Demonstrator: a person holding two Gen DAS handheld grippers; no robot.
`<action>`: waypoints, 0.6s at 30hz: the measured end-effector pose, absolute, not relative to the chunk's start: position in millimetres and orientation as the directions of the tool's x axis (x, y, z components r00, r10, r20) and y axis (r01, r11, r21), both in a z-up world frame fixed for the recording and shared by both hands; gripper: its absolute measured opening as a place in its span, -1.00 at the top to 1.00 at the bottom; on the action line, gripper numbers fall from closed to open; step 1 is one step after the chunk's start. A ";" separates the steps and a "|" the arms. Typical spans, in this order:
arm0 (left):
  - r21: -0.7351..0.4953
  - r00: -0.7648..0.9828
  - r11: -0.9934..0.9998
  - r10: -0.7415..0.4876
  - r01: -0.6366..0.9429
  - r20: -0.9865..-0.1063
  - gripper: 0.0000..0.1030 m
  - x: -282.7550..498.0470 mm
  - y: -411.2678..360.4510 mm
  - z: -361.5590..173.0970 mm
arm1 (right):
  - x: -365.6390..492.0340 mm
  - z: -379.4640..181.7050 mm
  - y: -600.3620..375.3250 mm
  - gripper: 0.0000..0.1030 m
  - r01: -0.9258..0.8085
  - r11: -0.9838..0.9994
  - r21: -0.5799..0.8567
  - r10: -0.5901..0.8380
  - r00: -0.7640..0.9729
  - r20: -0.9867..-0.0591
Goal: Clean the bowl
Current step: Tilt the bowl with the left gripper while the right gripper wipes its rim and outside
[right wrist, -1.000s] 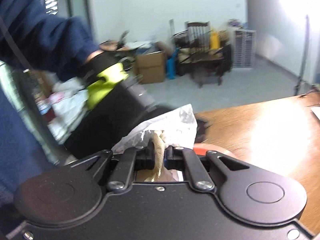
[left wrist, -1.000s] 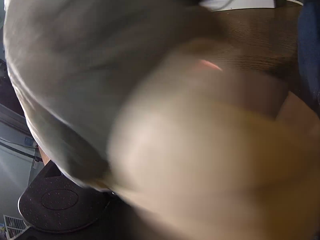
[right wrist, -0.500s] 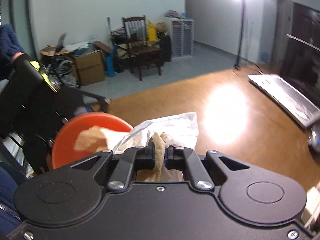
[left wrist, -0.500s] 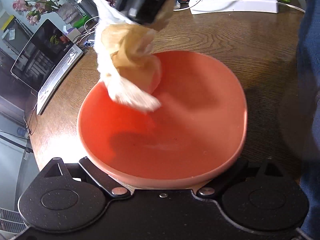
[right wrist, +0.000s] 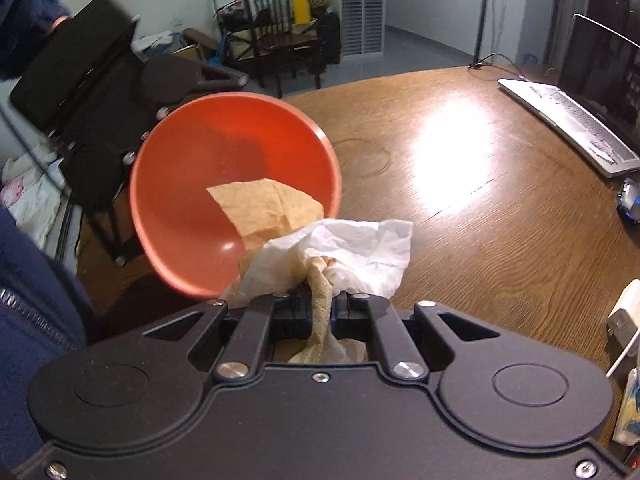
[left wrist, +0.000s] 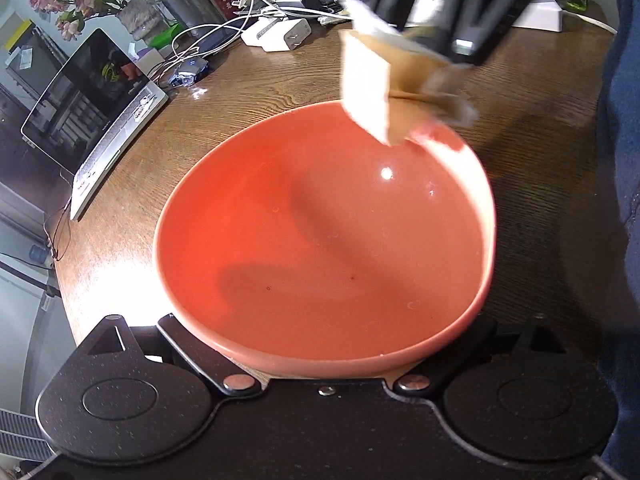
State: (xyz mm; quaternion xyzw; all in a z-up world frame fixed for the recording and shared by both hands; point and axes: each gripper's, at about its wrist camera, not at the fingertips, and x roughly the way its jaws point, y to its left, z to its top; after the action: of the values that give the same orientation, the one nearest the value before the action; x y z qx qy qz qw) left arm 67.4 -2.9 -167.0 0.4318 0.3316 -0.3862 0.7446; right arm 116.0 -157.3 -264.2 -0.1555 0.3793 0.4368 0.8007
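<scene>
An orange-red bowl point(left wrist: 324, 240) fills the left wrist view, held by its near rim in my left gripper point(left wrist: 326, 364), above the wooden table point(left wrist: 248, 88). In the right wrist view the bowl point(right wrist: 224, 172) is tilted toward me. My right gripper point(right wrist: 320, 312) is shut on a crumpled paper towel point(right wrist: 348, 248), white with a brown-stained flap. The flap hangs just over the bowl's far rim in the left wrist view point(left wrist: 372, 80). The bowl's inside shows a few small specks.
An open laptop point(left wrist: 96, 112) lies on the table's left side and also shows in the right wrist view point(right wrist: 580, 120). Chargers, cables point(left wrist: 276, 32) and clutter crowd the far edge. A white power strip point(left wrist: 536, 16) sits far right. A chair point(right wrist: 276, 32) stands beyond the table.
The right gripper has lifted the paper towel out of the bowl's inside and back to its far rim. The bowl stays held in the left gripper.
</scene>
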 end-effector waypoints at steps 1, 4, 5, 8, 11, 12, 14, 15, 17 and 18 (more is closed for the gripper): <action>0.386 0.482 0.332 -0.289 0.861 -0.827 -0.82 67.0 -2.1 -167.5 | 111.3 -264.1 -156.0 0.83 -0.833 0.545 0.097 0.594 0.302 -0.745; 0.385 0.483 0.336 -0.287 0.859 -0.827 -0.82 65.0 -0.2 -167.8 | 99.8 -259.2 -150.8 0.83 -0.864 0.484 0.139 0.633 0.235 -0.738; 0.385 0.483 0.338 -0.285 0.859 -0.828 -0.82 65.5 0.3 -167.8 | 97.0 -256.4 -148.5 0.83 -0.871 0.467 0.153 0.643 0.216 -0.735; 0.386 0.485 0.339 -0.285 0.858 -0.827 -0.82 65.5 1.5 -168.4 | 90.3 -250.6 -140.4 0.83 -0.891 0.419 0.174 0.661 0.168 -0.731; 0.396 0.490 0.329 -0.284 0.857 -0.824 -0.82 67.9 -0.4 -168.5 | 87.4 -245.7 -131.7 0.83 -0.910 0.365 0.197 0.684 0.118 -0.720; 0.400 0.492 0.326 -0.284 0.857 -0.823 -0.82 68.1 -0.9 -168.6 | 87.4 -243.5 -128.8 0.83 -0.913 0.353 0.205 0.695 0.109 -0.711; 0.406 0.495 0.318 -0.285 0.856 -0.821 -0.82 68.7 -1.9 -169.1 | 87.6 -239.1 -122.9 0.83 -0.919 0.329 0.220 0.716 0.091 -0.692; 0.409 0.497 0.315 -0.285 0.856 -0.820 -0.82 68.7 -2.4 -169.3 | 89.6 -238.0 -119.1 0.84 -0.919 0.325 0.223 0.725 0.091 -0.683; 0.416 0.500 0.309 -0.284 0.855 -0.818 -0.82 69.1 -3.9 -170.1 | 93.6 -235.8 -111.5 0.83 -0.920 0.318 0.230 0.743 0.091 -0.664; 0.417 0.502 0.310 -0.282 0.854 -0.818 -0.81 68.1 -3.3 -170.5 | 95.7 -234.6 -107.7 0.83 -0.920 0.314 0.233 0.751 0.090 -0.654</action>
State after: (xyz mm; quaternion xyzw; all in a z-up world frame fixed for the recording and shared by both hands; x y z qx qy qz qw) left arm 68.1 -3.3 -170.5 0.4460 0.3208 -0.3823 0.7430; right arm 95.7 -107.7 -234.6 -0.1192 0.3548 0.5735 0.7287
